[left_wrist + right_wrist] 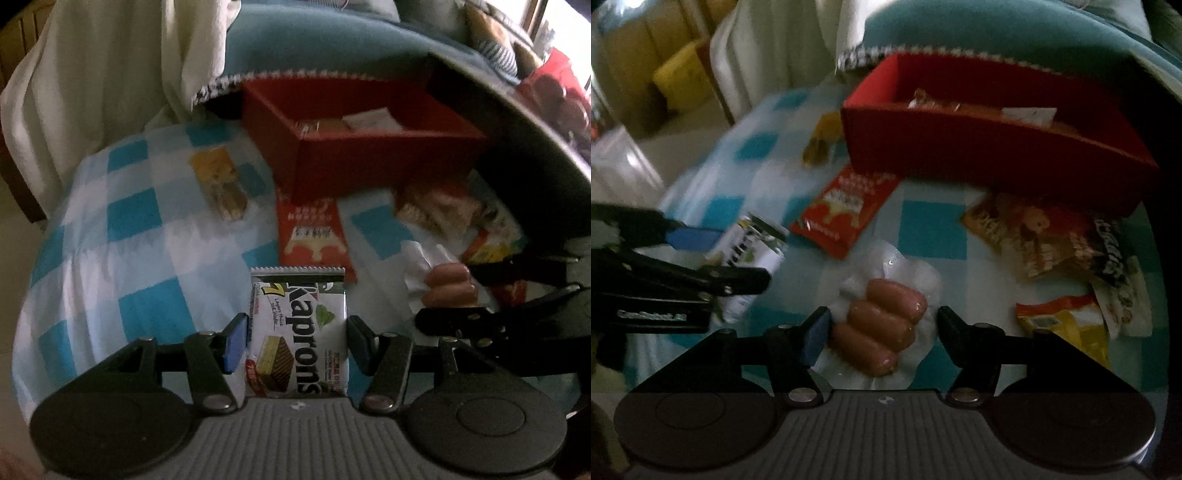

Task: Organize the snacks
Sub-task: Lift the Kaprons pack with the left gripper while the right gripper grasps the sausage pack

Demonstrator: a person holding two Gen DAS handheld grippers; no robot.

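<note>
A blue-checked cloth (140, 236) lies under the jaws. Beyond them, a teal blanket (325, 40). White fabric (110, 74) hangs left.

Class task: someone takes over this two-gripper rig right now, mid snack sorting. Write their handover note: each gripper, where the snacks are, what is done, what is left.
Left gripper: shut on the Kaprons wafer pack, held above the checked cloth.
Right gripper: shut on the sausage pack.
Red box: at the far side of the cloth, a few packets already inside.
Left on the cloth: red packet, yellow-brown packet, and a pile of packets to the right in front of the box.
Likely next: put both held packs in the box, then the rest.
</note>
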